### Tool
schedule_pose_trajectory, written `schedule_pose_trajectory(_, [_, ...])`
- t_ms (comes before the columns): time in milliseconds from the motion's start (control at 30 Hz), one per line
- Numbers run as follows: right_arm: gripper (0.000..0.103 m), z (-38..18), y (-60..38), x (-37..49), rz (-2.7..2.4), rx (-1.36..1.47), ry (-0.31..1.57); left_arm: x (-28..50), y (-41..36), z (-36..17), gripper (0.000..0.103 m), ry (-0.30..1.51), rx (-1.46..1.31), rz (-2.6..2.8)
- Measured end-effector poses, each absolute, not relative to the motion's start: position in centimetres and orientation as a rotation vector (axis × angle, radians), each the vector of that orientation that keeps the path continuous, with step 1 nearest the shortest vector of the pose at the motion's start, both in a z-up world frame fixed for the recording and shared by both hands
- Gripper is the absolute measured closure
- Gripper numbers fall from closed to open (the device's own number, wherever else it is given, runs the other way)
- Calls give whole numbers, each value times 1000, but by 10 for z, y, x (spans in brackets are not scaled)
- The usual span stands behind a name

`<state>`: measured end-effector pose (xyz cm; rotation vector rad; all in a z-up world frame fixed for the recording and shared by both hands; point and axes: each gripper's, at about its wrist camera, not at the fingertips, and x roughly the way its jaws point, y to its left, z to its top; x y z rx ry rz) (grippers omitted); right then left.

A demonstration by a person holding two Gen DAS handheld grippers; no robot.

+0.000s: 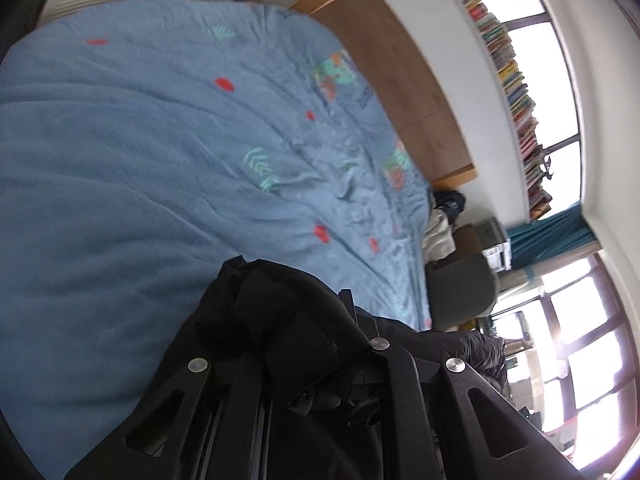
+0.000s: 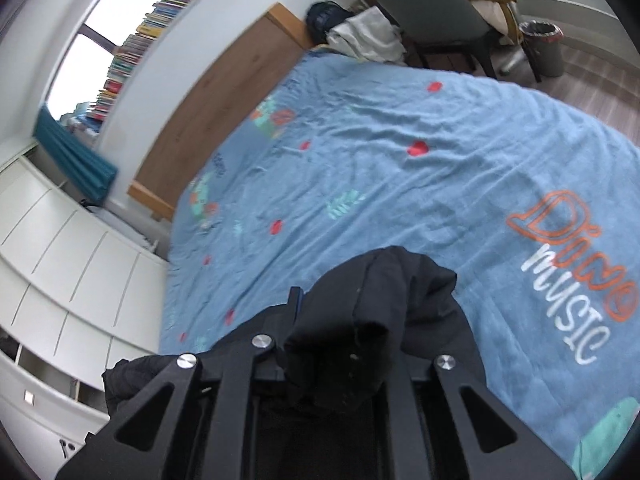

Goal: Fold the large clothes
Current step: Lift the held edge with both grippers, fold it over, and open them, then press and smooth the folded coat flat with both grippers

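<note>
The left tool (image 1: 304, 312) pinches a bunched edge of the black garment (image 1: 280, 320), and the right tool (image 2: 360, 312) pinches another bunch of it; both are held above the bed. No flat fold shows yet, so the folding seems barely begun. The cloth looks matte, thick and limp. Beneath lies a soft, wrinkled blue bedspread (image 2: 400, 200) printed with red dots and leaves.

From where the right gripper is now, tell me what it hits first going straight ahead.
Beyond the black garment that the right gripper is shut on, probably the blue bedspread; depth is unclear.
</note>
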<state>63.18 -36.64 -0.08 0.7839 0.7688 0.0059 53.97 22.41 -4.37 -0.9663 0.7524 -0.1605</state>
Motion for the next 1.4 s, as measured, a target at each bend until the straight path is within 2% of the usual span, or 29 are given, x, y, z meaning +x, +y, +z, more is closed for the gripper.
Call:
schedule_pose_trajectory(300, [91, -71, -361, 686, -18, 778, 814, 588, 217, -98, 87, 830, -937, -123])
schedule_pose_trajectory(567, [89, -89, -356, 700, -27, 759, 839, 590, 218, -98, 87, 849, -931, -129])
schedule_pose_trajectory(633, [86, -89, -358, 699, -22, 788, 835, 591, 222, -95, 82, 856, -962, -130])
schedule_pose_trajectory(667, [83, -88, -361, 699, -17, 816, 833, 591, 224, -92, 80, 852, -981, -133])
schedule_pose_trajectory(733, [75, -84, -366, 698, -5, 858, 834, 589, 225, -83, 68, 837, -997, -138])
schedule_pose_trajectory(800, [54, -78, -369, 696, 8, 886, 828, 587, 224, -73, 58, 830, -997, -143])
schedule_pose_trajectory(867, [20, -65, -370, 693, 27, 892, 795, 586, 220, -64, 51, 826, -980, -141])
schedule_pose_trajectory(900, [15, -57, -370, 691, 24, 881, 779, 584, 219, -58, 45, 825, -964, -138])
schedule_pose_trajectory(967, [11, -43, -373, 689, 9, 847, 760, 584, 218, -49, 35, 817, -953, -131])
schedule_pose_trajectory(1033, [11, -31, -378, 686, 6, 839, 748, 579, 222, -37, 19, 778, -942, -102])
schedule_pose_trajectory(1067, [10, -26, -380, 684, 7, 843, 741, 578, 224, -34, 17, 764, -943, -90])
schedule_pose_trajectory(1200, [10, -6, -388, 664, 11, 832, 699, 565, 232, -16, 16, 737, -936, -63])
schedule_pose_trajectory(1400, [10, 35, -369, 611, 77, 666, 668, 517, 209, 14, 16, 757, -722, -19])
